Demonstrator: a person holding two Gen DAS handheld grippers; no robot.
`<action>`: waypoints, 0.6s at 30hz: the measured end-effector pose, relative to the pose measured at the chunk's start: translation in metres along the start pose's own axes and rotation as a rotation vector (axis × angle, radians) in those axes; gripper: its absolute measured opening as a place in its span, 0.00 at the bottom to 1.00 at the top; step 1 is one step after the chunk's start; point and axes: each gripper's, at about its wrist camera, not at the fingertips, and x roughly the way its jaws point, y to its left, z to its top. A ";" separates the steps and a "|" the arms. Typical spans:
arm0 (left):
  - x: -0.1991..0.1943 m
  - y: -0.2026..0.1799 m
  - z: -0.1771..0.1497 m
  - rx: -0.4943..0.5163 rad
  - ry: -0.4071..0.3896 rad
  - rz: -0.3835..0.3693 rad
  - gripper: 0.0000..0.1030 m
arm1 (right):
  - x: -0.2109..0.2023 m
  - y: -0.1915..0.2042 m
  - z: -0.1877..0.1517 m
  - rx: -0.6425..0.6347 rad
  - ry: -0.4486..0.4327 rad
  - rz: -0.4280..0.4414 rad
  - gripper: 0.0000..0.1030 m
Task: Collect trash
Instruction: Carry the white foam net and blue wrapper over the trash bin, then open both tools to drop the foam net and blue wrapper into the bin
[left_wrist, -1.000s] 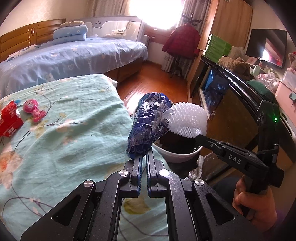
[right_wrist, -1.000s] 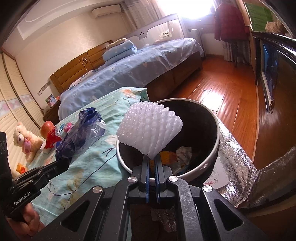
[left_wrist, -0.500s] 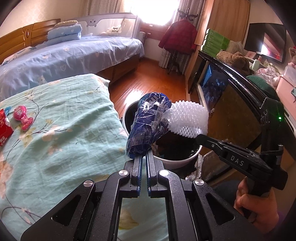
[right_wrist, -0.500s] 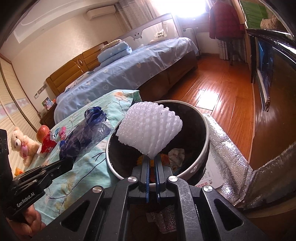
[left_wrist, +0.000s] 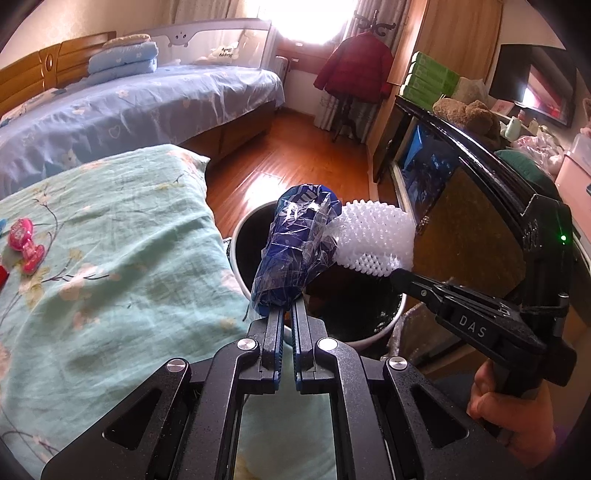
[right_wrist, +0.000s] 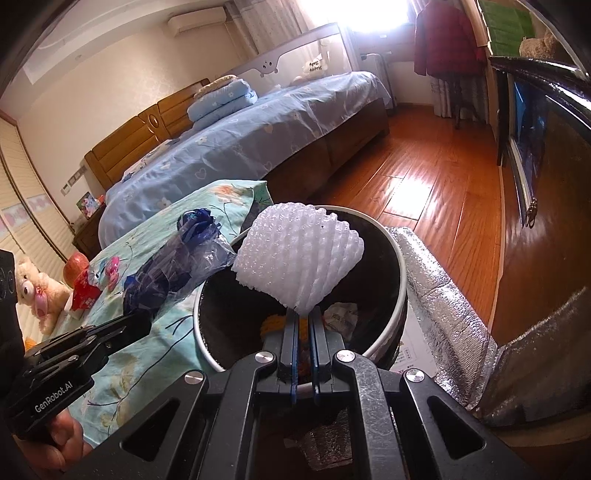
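My left gripper (left_wrist: 287, 308) is shut on a crumpled blue plastic wrapper (left_wrist: 295, 247) and holds it above the near rim of the round trash bin (left_wrist: 236, 240). My right gripper (right_wrist: 303, 314) is shut on a white foam fruit net (right_wrist: 299, 262) and holds it over the bin's open mouth (right_wrist: 400, 266). In the right wrist view the wrapper (right_wrist: 173, 262) and left gripper (right_wrist: 142, 323) sit just left of the bin. In the left wrist view the foam net (left_wrist: 373, 242) and right gripper (left_wrist: 397, 275) are right of the wrapper. Trash lies in the bin's bottom.
A teal flowered bedcover (left_wrist: 110, 258) lies left of the bin, with a pink toy (left_wrist: 26, 243), a red packet (right_wrist: 85, 295), an apple (right_wrist: 75, 267) and a teddy bear (right_wrist: 37, 291). A dark cabinet (left_wrist: 461, 206) stands right; silver foil (right_wrist: 443, 291) lies beside the bin.
Both grippers have moved toward the bin with their loads; the bin now sits more centrally under them. Neither grip has changed.
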 end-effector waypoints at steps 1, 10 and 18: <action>0.002 -0.001 0.001 -0.002 0.003 -0.001 0.03 | 0.001 0.000 0.001 -0.002 0.000 -0.003 0.05; 0.015 -0.005 0.007 0.001 0.022 0.000 0.03 | 0.010 0.000 0.008 -0.016 0.013 -0.018 0.05; 0.025 -0.003 0.011 -0.009 0.042 -0.010 0.03 | 0.016 -0.004 0.011 -0.019 0.024 -0.026 0.05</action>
